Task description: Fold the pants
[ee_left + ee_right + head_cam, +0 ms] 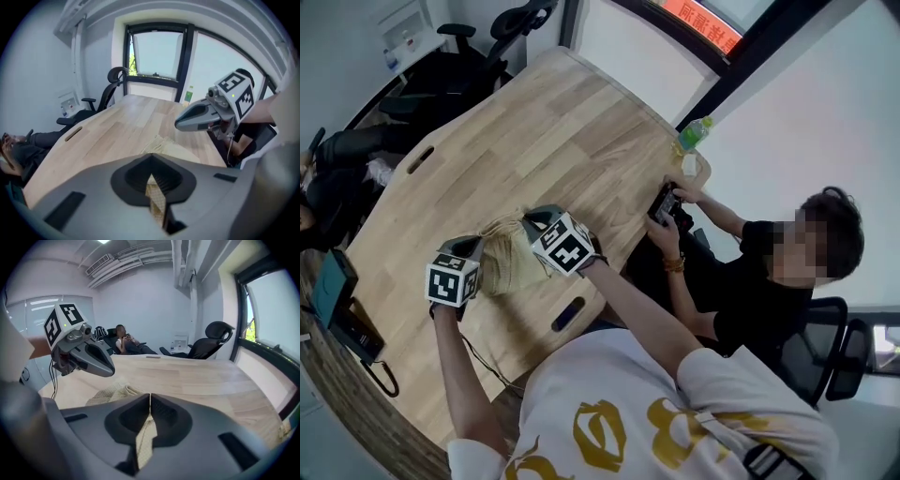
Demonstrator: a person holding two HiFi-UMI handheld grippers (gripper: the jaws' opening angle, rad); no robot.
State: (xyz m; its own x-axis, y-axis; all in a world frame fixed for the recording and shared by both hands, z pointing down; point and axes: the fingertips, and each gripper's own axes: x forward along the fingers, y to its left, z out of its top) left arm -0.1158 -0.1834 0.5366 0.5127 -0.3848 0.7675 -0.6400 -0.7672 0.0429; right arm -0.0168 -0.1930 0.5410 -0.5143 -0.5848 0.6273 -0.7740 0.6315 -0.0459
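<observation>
Head view: left claw [481, 246] and right claw [528, 223] each pinch a pants [508, 267] edge tight, held above the surface [544, 131], likely for folding.

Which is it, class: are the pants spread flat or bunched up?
Bunched up: the pants sit in a heap, cloth pinched by left gripper and right gripper.

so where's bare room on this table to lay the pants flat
The far half of the light wooden table is bare, from the slot at its left across to the green bottle. Crowded: the near edge, where the left tool and right tool grip the bunched beige pants, and the right edge by the seated person.
</observation>
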